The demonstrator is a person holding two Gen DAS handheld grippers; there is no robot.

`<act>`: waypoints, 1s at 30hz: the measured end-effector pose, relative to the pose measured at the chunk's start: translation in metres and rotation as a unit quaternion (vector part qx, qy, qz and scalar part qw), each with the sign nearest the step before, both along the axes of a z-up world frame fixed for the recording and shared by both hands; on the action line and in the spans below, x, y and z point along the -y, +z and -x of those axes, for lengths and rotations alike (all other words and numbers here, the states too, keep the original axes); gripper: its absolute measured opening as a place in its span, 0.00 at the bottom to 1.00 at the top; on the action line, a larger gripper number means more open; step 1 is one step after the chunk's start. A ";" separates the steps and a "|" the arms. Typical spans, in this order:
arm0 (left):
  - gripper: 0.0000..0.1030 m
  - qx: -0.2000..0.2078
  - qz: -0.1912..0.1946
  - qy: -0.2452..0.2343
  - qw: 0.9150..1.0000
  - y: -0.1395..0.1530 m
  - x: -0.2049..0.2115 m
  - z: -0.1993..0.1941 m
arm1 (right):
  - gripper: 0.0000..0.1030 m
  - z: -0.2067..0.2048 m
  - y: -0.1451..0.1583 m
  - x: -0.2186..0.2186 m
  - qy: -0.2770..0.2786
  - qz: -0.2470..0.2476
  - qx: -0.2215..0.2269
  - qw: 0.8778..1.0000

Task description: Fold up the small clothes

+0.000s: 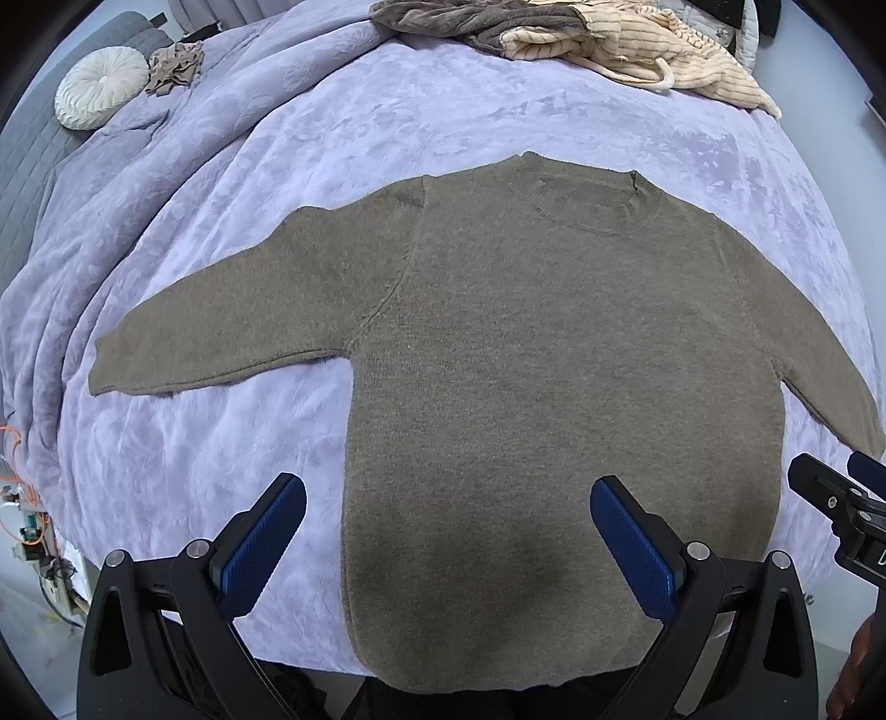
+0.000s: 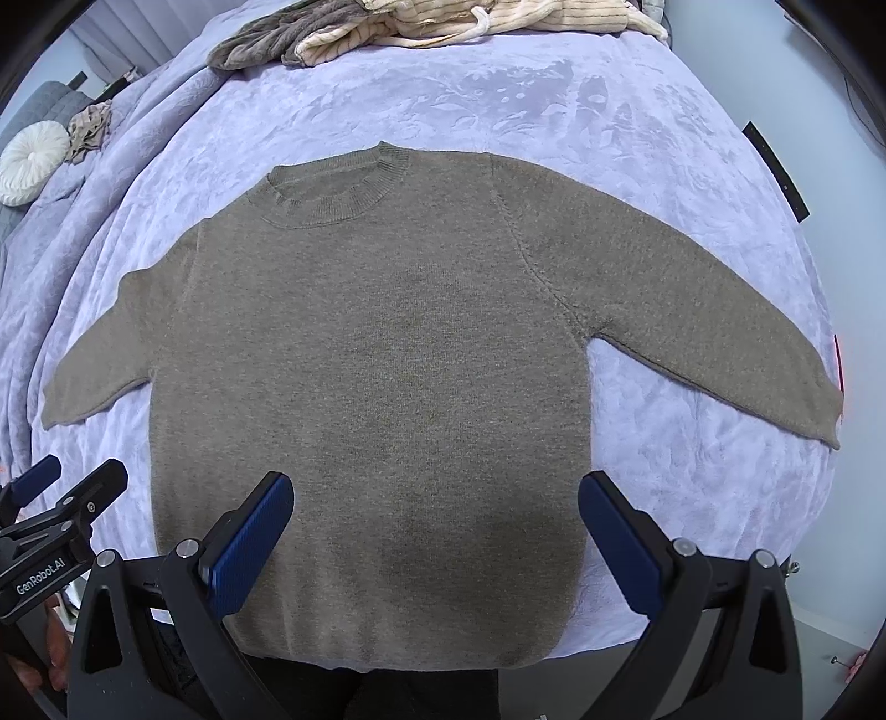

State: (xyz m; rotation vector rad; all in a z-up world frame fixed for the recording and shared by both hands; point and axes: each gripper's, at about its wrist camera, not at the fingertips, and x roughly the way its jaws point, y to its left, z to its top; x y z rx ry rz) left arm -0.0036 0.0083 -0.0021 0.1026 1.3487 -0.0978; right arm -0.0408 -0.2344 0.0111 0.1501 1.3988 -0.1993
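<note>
A small olive-brown knit sweater [image 1: 531, 354] [image 2: 376, 343] lies flat and face up on a lilac bedspread [image 1: 232, 454], collar at the far side, both sleeves spread out to the sides. My left gripper [image 1: 448, 498] hovers above the sweater's lower left part, its blue pads wide apart with nothing between them. My right gripper [image 2: 437, 493] hangs over the lower hem area, open and empty. Each gripper shows at the edge of the other's view: the right gripper [image 1: 853, 487] and the left gripper [image 2: 61, 487]. The sweater's hem reaches the bed's near edge.
A heap of other clothes, grey-brown [image 1: 443, 22] and cream ribbed [image 1: 637, 44], lies at the far end of the bed. A round white cushion [image 1: 99, 88] and a beige crumpled cloth [image 1: 174, 66] sit at the far left. Cables [image 1: 27, 531] hang beside the bed's left edge.
</note>
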 end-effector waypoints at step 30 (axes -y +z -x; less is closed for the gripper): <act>1.00 0.018 0.033 -0.001 0.999 -0.008 -0.006 0.002 | 1.00 -0.002 -0.005 -0.011 0.011 0.010 -0.009 1.000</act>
